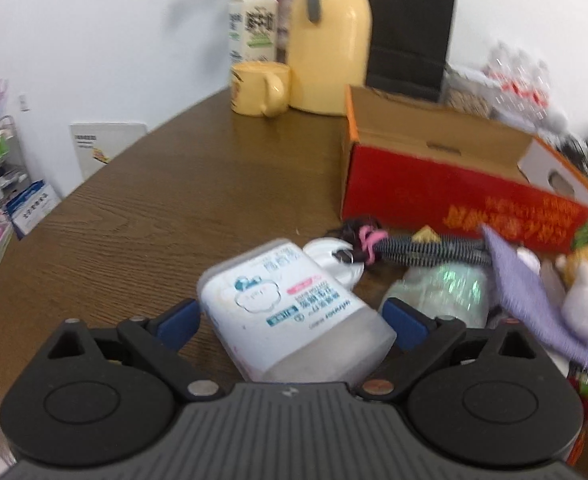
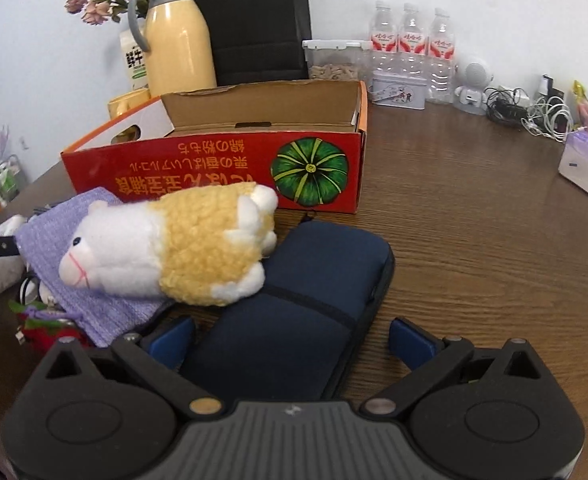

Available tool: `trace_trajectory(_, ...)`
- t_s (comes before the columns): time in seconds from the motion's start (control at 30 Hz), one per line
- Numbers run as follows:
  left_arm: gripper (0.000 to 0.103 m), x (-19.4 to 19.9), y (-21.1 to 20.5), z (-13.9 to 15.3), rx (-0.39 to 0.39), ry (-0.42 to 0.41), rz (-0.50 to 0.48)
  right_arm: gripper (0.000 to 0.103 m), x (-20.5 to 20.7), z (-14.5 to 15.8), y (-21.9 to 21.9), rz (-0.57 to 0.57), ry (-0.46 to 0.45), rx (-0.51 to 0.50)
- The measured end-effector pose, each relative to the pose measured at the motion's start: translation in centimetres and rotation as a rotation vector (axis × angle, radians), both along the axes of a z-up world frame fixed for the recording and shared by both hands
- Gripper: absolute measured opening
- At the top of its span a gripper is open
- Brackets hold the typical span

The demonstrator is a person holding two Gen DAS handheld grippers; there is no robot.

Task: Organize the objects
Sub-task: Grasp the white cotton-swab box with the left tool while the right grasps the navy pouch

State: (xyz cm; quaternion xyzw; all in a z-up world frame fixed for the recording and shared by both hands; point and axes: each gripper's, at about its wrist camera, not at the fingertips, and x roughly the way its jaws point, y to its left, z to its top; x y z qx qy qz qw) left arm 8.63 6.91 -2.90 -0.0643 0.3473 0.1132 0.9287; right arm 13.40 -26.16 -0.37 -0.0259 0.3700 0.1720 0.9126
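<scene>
Setting: a brown wooden table (image 2: 474, 208) is seen crowded, with loose items piled at the near side and an open red box (image 2: 229, 160) just behind them.

Box: it is left with its lid flap up and its inside bare as far as can be seen, so it is judged to be the place meant for the loose items.

Left gripper (image 1: 291, 322): the jaws are spread wide around a white bottle (image 1: 289, 308) lying on its side. The blue pads stand beside its flanks, apart from it, so nothing is gripped yet. The gripper is tilted downward, which suits a grasp across the bottle's narrow width.

Bottle: it lies on the table in front of the box, its cap end touching a tangle of cord (image 1: 414, 250).

Right gripper (image 2: 291, 340): the jaws are also wide, straddling the near end of a navy pouch (image 2: 306, 304). No pad is seen pressing on it; nothing is held.

Pouch: it lies flat just in front of the box, with a plush toy (image 2: 173, 248) resting partly on its far end and partly on a purple cloth (image 2: 93, 304).

Risk: the toy is judged likely to roll off if the pouch is lifted first.

Background: a yellow flask (image 2: 177, 40), a black bag (image 2: 253, 20) and water bottles (image 2: 410, 44) stand along the wall, apparently already in place.
</scene>
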Motion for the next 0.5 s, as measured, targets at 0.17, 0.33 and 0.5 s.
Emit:
trace_trajectory(0.17,0.095,0.3,0.5,-0.1,0.027,0.022,-0.094,0.096,0.4,0.4,-0.6,0.058,0.011,-0.030)
trace_trajectory(0.33,0.094,0.1,0.8,0.0,0.063,0.039,-0.143,0.097,0.6,0.9,-1.1,0.037,0.020,-0.044)
trace_trajectory(0.5,0.099,0.1,0.8,0.4,0.059,0.012,-0.102,0.098,1.0,1.0,-0.7,-0.080,0.008,-0.014)
